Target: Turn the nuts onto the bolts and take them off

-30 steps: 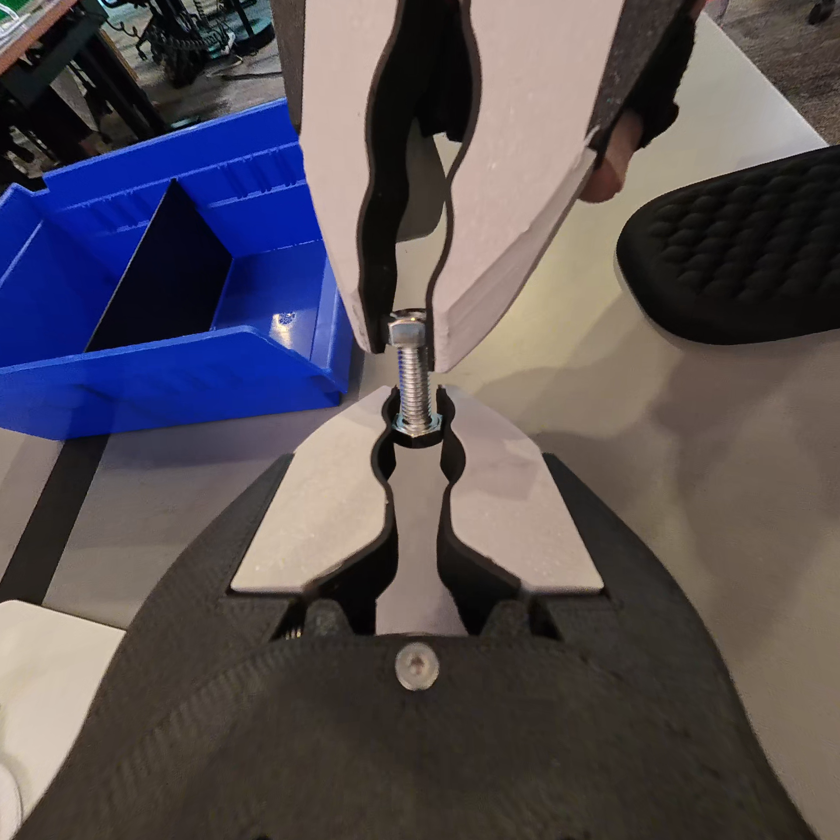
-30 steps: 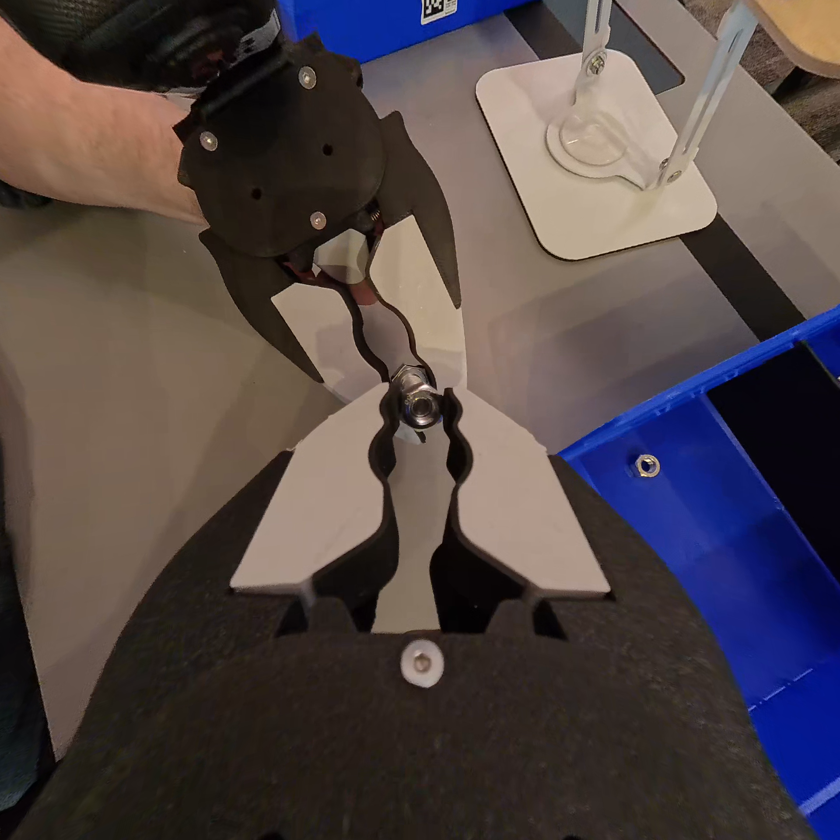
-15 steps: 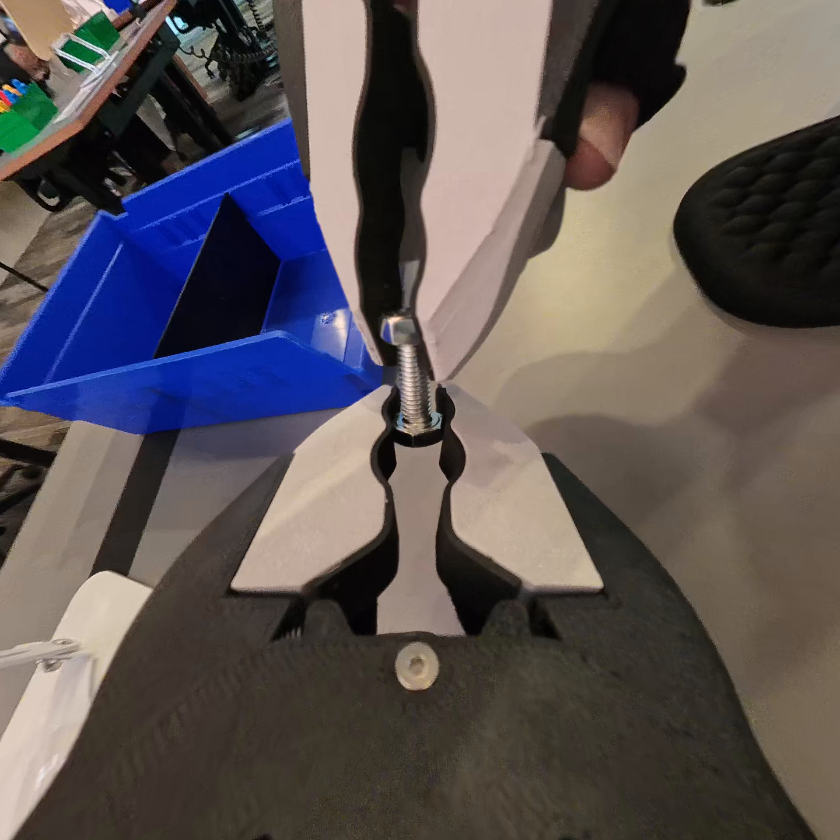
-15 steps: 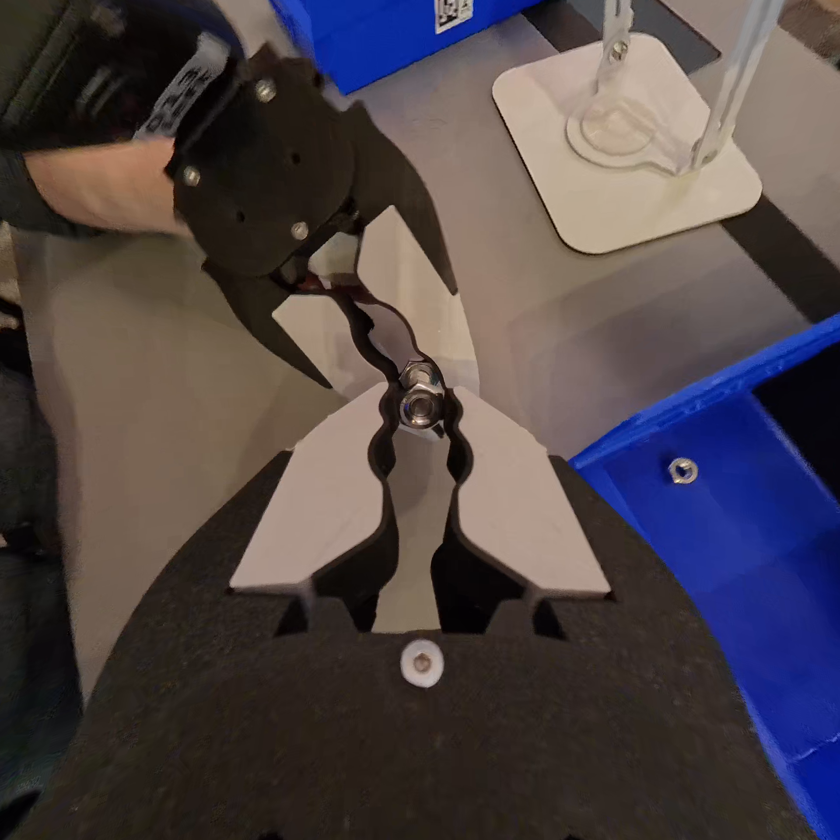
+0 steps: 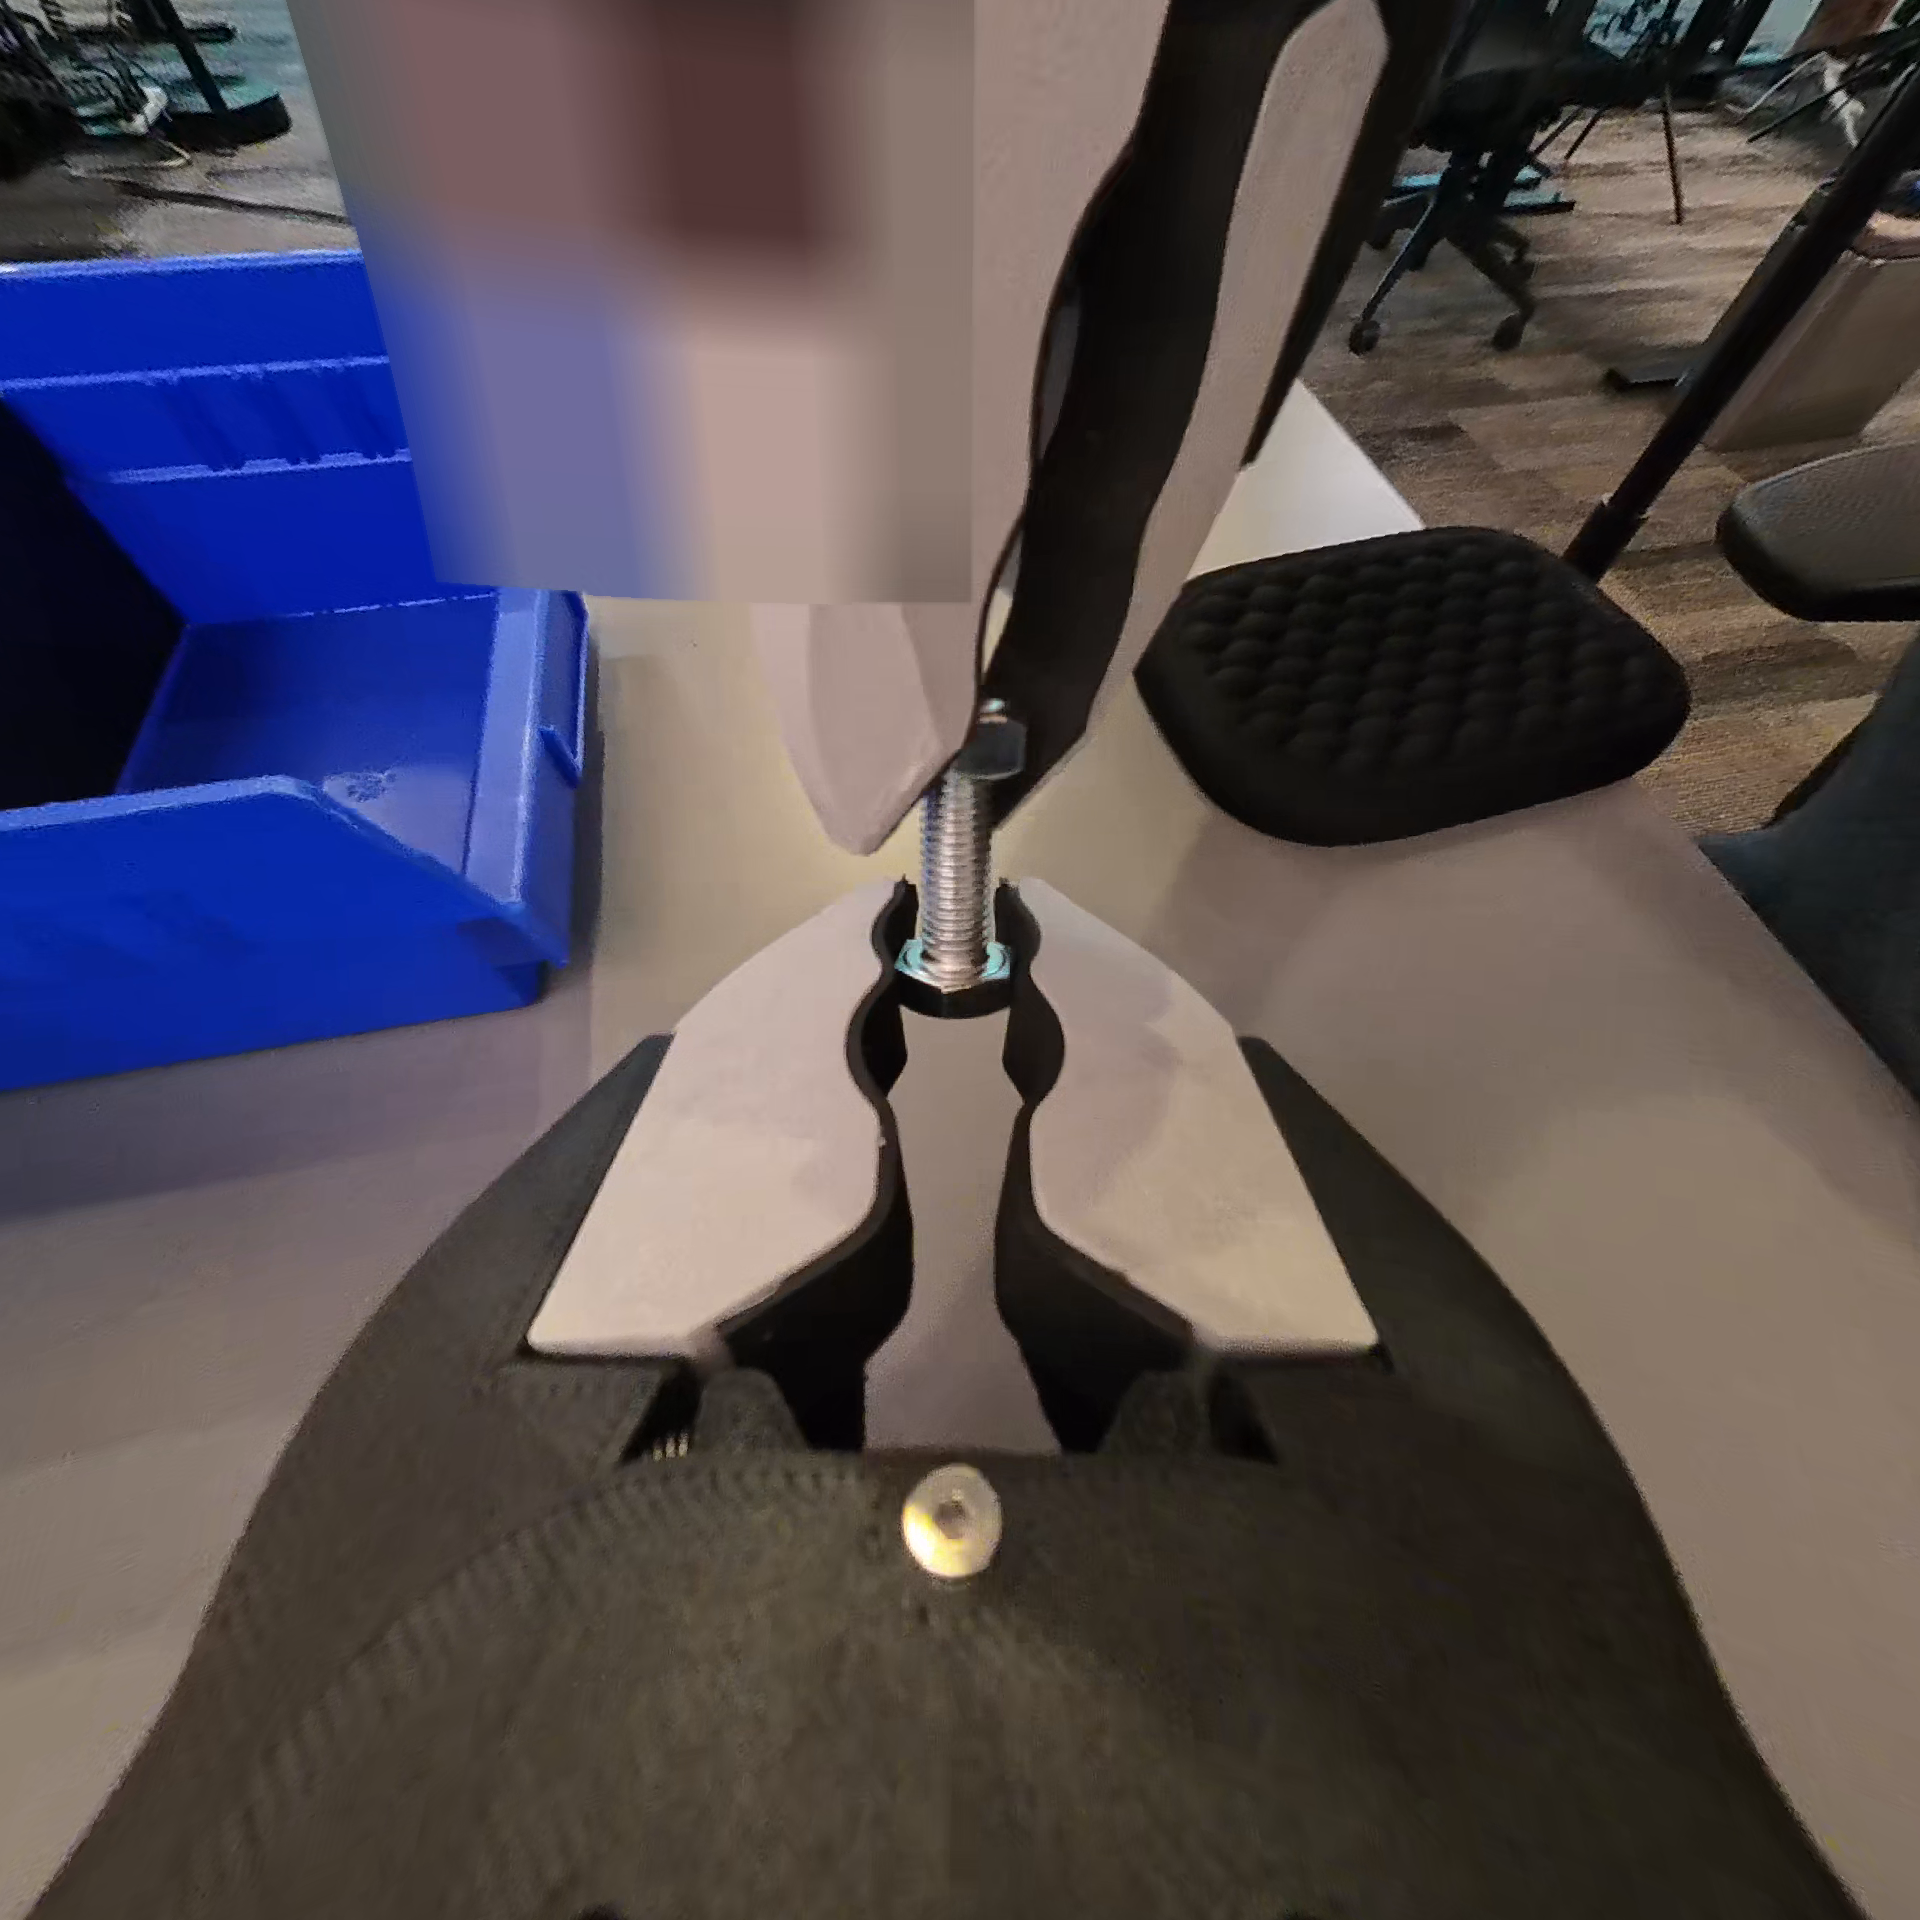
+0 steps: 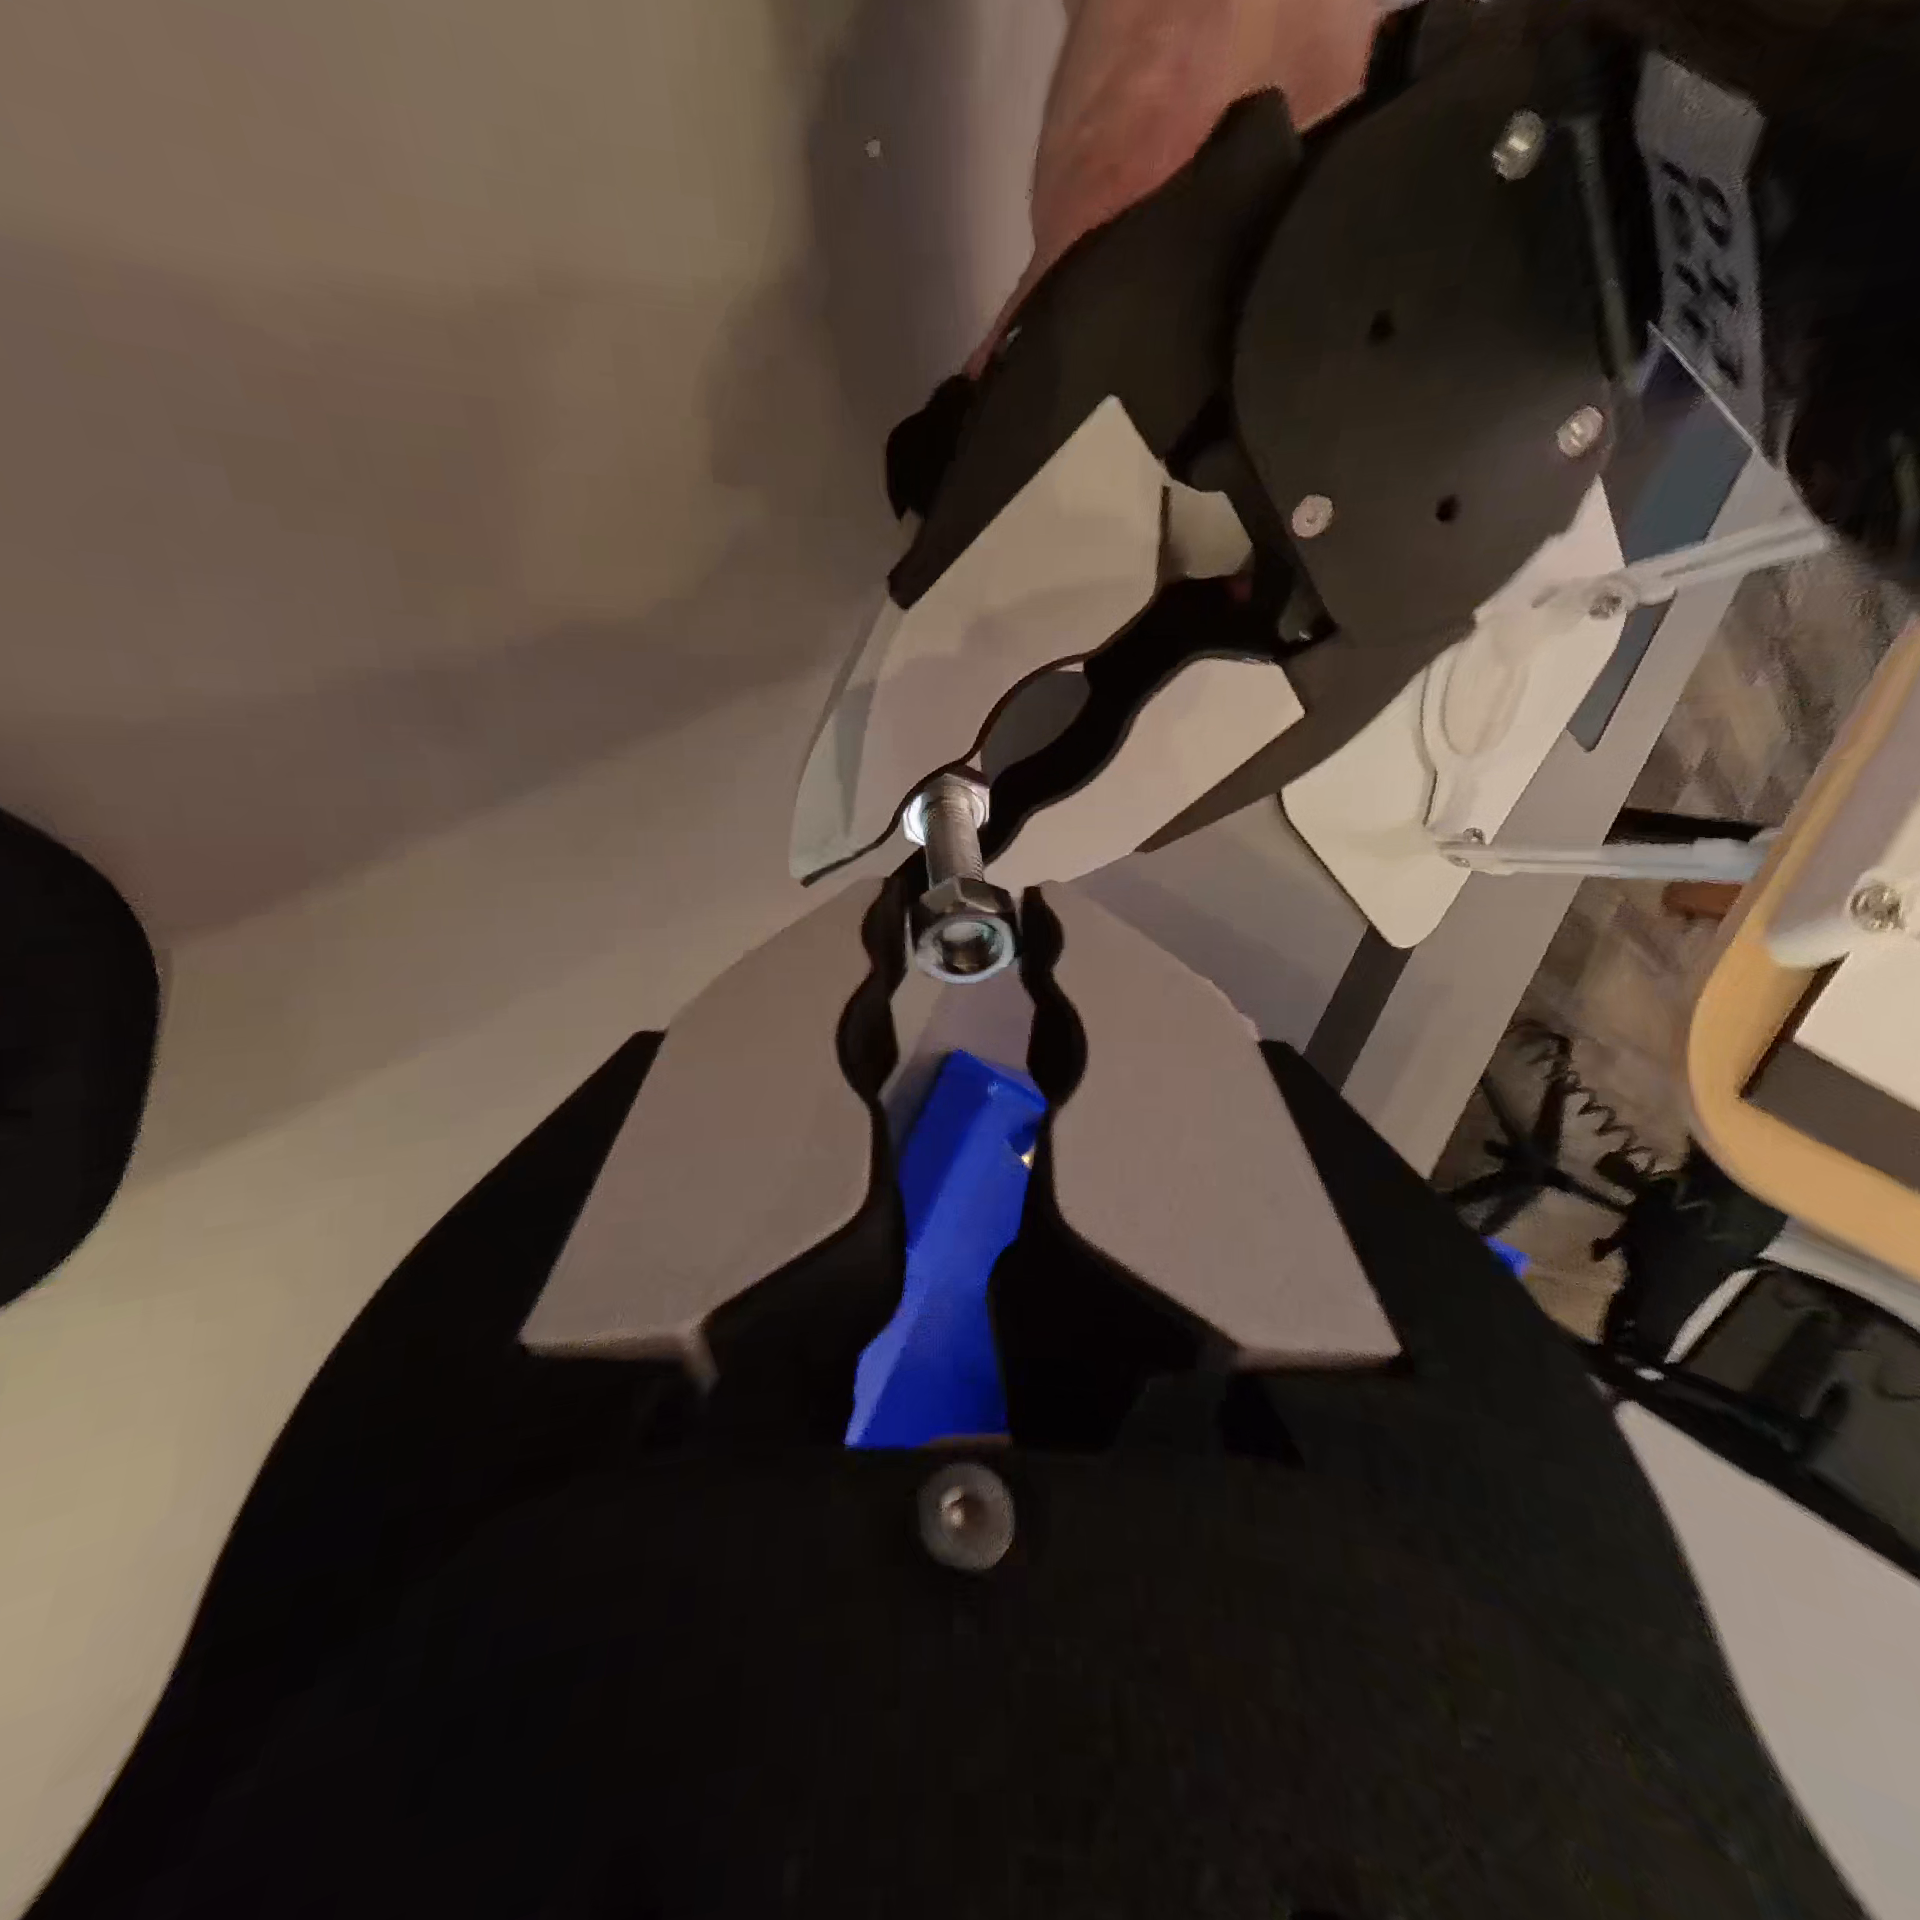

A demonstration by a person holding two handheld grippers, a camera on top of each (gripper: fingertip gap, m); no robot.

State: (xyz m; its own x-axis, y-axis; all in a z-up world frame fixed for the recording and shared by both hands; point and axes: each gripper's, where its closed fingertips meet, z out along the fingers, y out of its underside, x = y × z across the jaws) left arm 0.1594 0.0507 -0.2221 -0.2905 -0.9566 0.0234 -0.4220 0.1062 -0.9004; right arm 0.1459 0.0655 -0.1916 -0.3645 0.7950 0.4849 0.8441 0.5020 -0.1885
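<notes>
**Left wrist view and right wrist view: one bolt shared between two grippers**

Left wrist view shows the left gripper (image 5: 951,971) pinching a hex nut (image 5: 948,968) that sits on the threaded shank of a bolt (image 5: 954,868). Beyond the nut, the right gripper (image 5: 961,774) descends from above and clamps the bolt's hex head between its tips. Holding each part in a separate gripper probably lets one be rotated against the other, so the nut can travel along the thread; most of the shank between nut and head is bare, so the nut seems to lie near the bolt's free end.

Right wrist view gives the same arrangement end-on: the bolt's head (image 6: 961,940) is gripped in the right gripper (image 6: 961,935), and the left gripper (image 6: 940,821) closes on the nut (image 6: 920,816) beyond the head.

Left of the bolt, on the grey desk (image 5: 312,1299), stands a blue bin (image 5: 260,914); its visible compartment floor shows no parts, though its darker compartment cannot be read.
</notes>
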